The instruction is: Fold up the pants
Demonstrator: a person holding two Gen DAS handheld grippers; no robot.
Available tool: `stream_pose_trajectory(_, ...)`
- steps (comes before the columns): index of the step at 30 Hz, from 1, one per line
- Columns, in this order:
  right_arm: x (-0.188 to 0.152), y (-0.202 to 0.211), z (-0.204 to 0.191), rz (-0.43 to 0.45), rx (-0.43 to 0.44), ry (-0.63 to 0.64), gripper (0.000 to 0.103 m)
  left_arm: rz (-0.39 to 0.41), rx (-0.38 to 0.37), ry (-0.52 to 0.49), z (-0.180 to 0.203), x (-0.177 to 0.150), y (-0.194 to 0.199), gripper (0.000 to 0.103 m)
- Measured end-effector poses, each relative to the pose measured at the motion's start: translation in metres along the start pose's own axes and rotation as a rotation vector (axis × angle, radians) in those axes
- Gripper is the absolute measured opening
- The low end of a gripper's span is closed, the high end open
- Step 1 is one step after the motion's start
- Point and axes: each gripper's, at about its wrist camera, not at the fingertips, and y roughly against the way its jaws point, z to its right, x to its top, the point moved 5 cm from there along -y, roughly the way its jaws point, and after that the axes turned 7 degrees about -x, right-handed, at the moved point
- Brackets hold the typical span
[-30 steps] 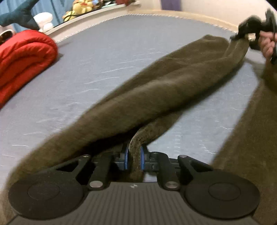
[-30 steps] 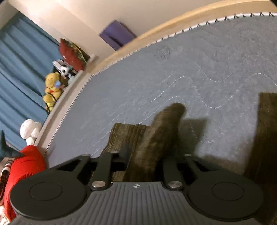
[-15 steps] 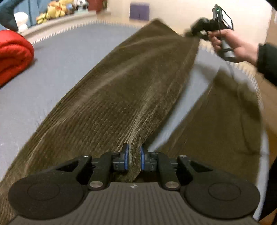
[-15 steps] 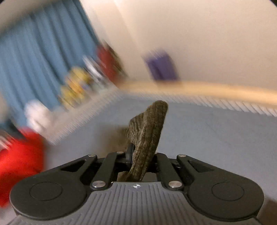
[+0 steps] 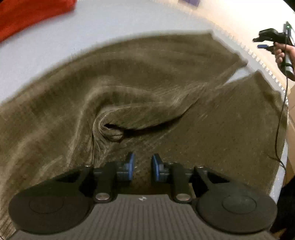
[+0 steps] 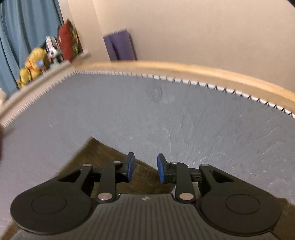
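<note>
Your pants (image 5: 166, 77) lie on the bed (image 6: 129, 114), one leg over the other but rumpled; both grippers' fingers are spreading, empty; smoothing and more folds remain.

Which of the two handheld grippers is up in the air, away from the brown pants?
The right gripper, seen from the left one, is held off the far corner of the pants, jaws opening, nothing between. The left gripper, jaws opening too, hovers directly over the cloth.

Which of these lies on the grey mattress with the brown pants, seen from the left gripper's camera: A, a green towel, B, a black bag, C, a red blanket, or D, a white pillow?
C: a red blanket lies on the mattress at the top left corner, beyond the brown pants.
</note>
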Motion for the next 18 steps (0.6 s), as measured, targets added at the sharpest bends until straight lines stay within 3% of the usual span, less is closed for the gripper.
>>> stream_pose_trajectory(3,0.013,0.055,0.005,0.073,0.098,-0.007,0.032,0.054,-0.028,0.038,0.008,-0.001,0.031,0.025)
stream_pose_trajectory(6,0.014,0.112,0.003,0.109,0.237,0.021,0.046,0.144,0.025,0.008,0.011,0.002,0.086,0.027)
stream_pose_trajectory(9,-0.002,0.172,-0.004,0.104,0.432,0.074,0.048,0.234,0.096,0.045,0.007,-0.009,0.145,0.027)
stream_pose_trajectory(14,-0.064,0.265,-0.037,0.155,0.689,0.292,0.05,0.376,0.193,0.135,-0.009,-0.052,0.223,0.027)
stream_pose_trajectory(18,-0.146,0.315,-0.07,0.117,0.882,0.499,0.05,0.468,0.244,0.184,-0.025,-0.099,0.248,0.028)
